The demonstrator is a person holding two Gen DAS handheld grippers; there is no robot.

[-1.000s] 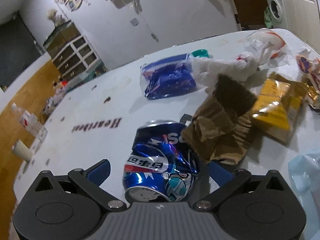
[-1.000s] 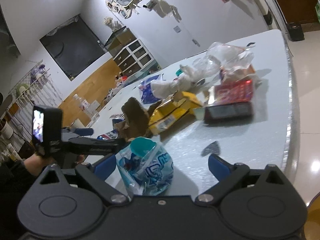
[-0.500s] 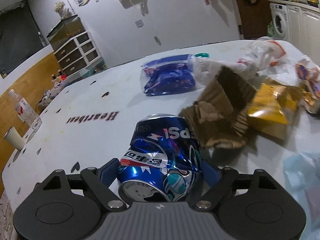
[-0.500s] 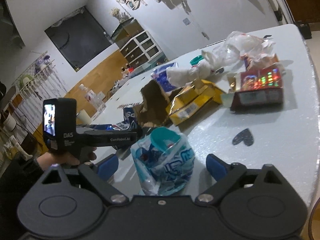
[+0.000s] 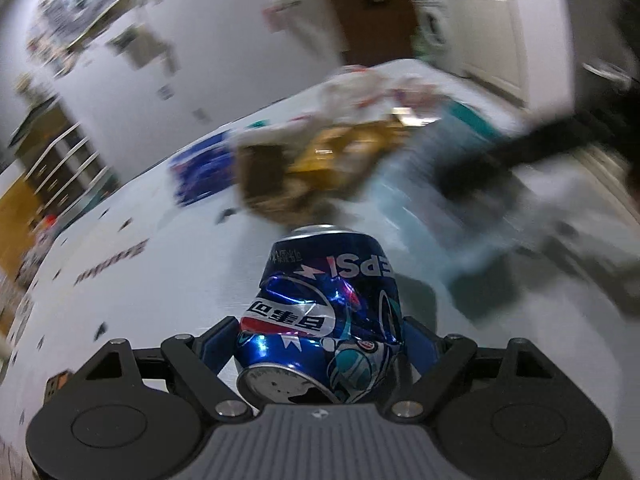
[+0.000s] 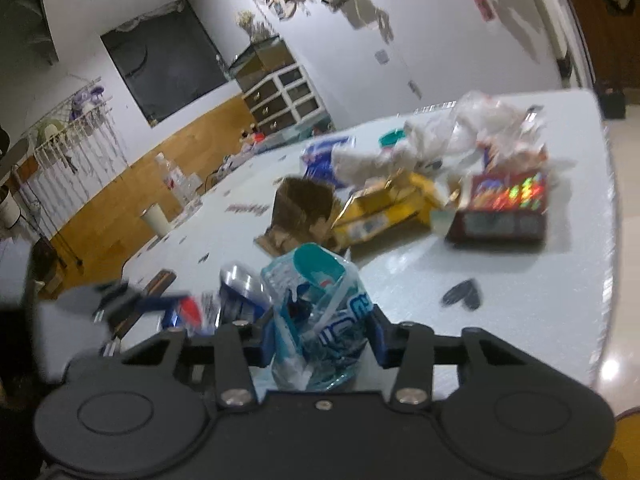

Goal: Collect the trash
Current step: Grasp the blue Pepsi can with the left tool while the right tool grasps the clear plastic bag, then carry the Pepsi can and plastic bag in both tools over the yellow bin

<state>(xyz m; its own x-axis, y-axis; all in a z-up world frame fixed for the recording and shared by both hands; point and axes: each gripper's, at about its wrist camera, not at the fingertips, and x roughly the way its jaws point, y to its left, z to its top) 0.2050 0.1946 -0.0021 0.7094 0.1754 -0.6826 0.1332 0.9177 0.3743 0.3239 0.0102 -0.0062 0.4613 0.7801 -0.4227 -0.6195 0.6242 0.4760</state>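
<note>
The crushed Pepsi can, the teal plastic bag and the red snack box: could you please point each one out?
Crushed Pepsi can (image 5: 320, 304): left wrist view, dented blue side.
Teal plastic bag (image 6: 320, 312): right wrist view, printed front.
Red snack box (image 6: 504, 208): right wrist view, front face.

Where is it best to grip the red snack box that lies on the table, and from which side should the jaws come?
Probably across the two long edges of the red snack box, coming from above. It lies flat on the table and looks thin, with the yellow packet close on one side.
</note>
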